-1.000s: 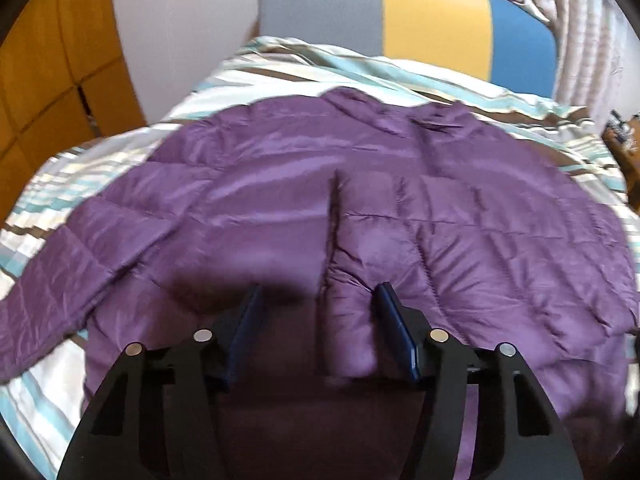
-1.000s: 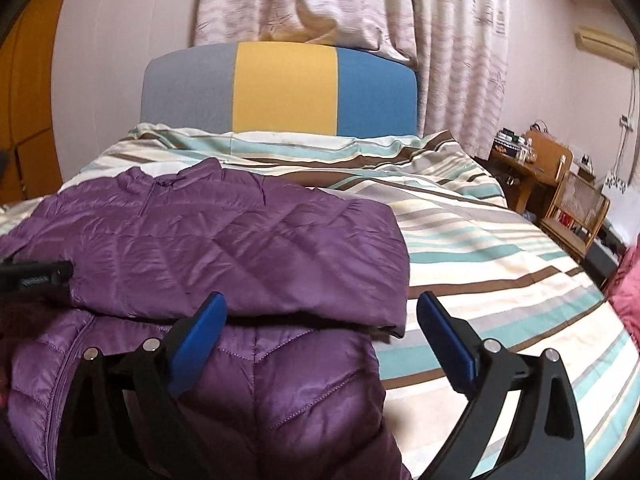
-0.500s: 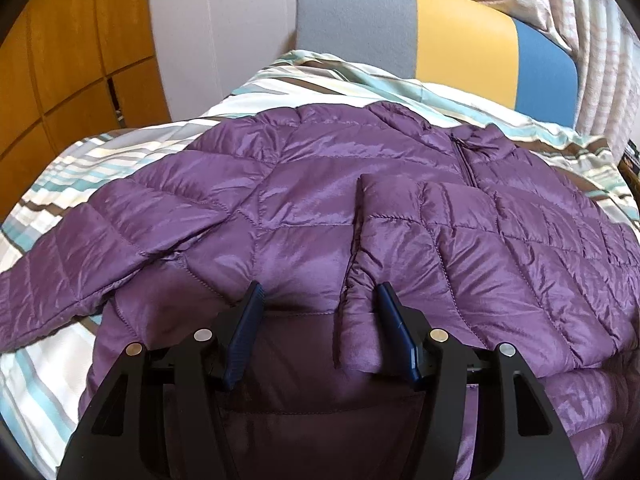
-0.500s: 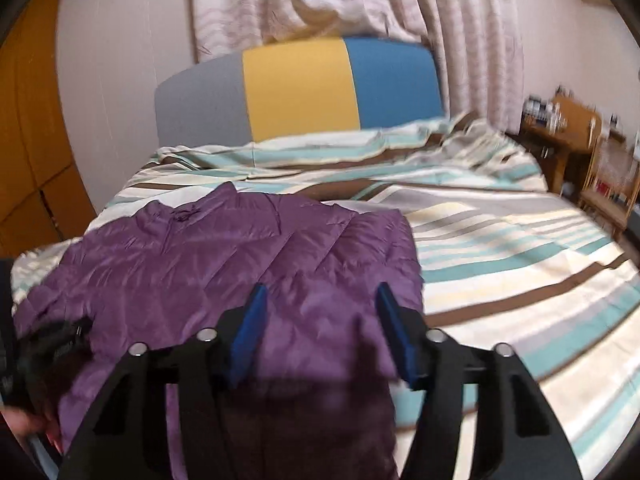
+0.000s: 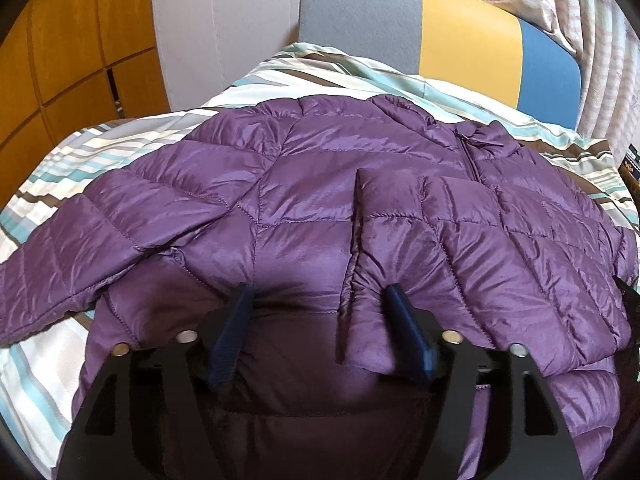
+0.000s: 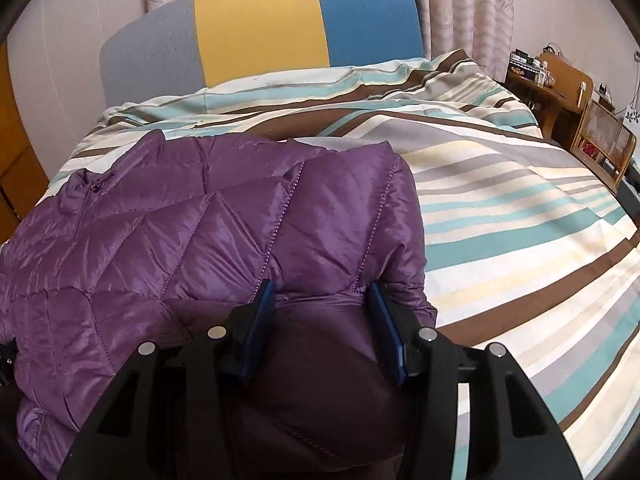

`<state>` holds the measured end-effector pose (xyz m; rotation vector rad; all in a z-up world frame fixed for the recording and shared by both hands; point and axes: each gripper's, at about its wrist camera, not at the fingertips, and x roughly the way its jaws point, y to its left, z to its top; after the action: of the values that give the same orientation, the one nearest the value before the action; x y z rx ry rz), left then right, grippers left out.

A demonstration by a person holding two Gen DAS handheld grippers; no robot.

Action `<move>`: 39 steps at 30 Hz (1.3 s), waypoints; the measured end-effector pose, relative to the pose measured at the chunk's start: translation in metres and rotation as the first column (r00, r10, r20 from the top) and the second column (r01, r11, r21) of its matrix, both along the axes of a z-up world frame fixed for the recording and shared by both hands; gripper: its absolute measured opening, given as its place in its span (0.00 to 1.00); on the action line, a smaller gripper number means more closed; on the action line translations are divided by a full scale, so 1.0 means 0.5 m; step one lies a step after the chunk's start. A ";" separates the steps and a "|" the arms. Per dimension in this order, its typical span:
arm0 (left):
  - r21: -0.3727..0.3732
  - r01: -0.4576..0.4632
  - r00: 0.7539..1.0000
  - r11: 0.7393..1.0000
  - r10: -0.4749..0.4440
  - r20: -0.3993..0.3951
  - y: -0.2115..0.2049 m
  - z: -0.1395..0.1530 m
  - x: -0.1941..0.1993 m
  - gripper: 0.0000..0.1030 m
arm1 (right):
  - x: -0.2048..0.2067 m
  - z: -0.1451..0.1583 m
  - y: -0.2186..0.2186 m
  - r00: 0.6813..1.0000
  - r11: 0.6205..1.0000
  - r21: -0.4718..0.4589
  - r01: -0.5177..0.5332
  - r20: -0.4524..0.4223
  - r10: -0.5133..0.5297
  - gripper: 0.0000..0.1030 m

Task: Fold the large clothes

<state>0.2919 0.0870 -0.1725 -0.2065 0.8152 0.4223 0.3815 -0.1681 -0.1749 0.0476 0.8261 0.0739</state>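
Both pairs of my blue fingers stand apart, with nothing clamped between them. My left gripper (image 5: 320,294) hangs low over the hem part of the purple down jacket (image 5: 320,208), and its right finger (image 5: 404,320) is just beside the cuff of the sleeve (image 5: 400,240) which is folded across the front; I cannot tell if it touches the cloth. My right gripper (image 6: 322,290) is over the other side of the jacket (image 6: 224,240), where the folded edge ends near the bedding. If its fingertips press the fabric or only stay above it, I cannot tell, because the black frame covers that part.

The jacket lies on the striped duvet (image 6: 500,208) of the bed, with the collar (image 5: 476,140) toward the headboard. One sleeve (image 5: 64,256) spreads out to the left, and its end is cut off at the border of the left view. The low part of the jacket is hidden in shadow under both grippers.

Behind the bed stands a headboard (image 6: 260,36) in grey, yellow and blue, and above it a curtain (image 6: 468,8). On the left are orange wooden cabinet doors (image 5: 76,40). Far on the right a wooden side table (image 6: 556,84) holds small things, too small to name them.
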 end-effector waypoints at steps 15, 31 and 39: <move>0.109 0.153 0.987 0.982 -0.157 0.038 -0.123 0.089 0.088 0.72 | -0.006 0.003 0.012 1.000 0.999 -0.053 0.001 0.016 0.000 0.49; 0.018 0.120 0.993 0.993 -0.119 -0.024 -0.053 -0.014 0.106 0.82 | -0.039 0.028 -0.002 0.993 1.000 0.021 0.002 0.115 -0.004 0.62; 0.011 0.114 0.993 0.993 -0.114 -0.018 -0.050 -0.014 0.110 0.86 | -0.033 0.078 -0.008 0.989 0.994 0.096 -0.043 0.143 0.029 0.60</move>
<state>0.3467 0.0622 -0.1796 -0.1446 0.8374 0.3219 0.3648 -0.1721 -0.1358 0.1190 0.6810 0.1509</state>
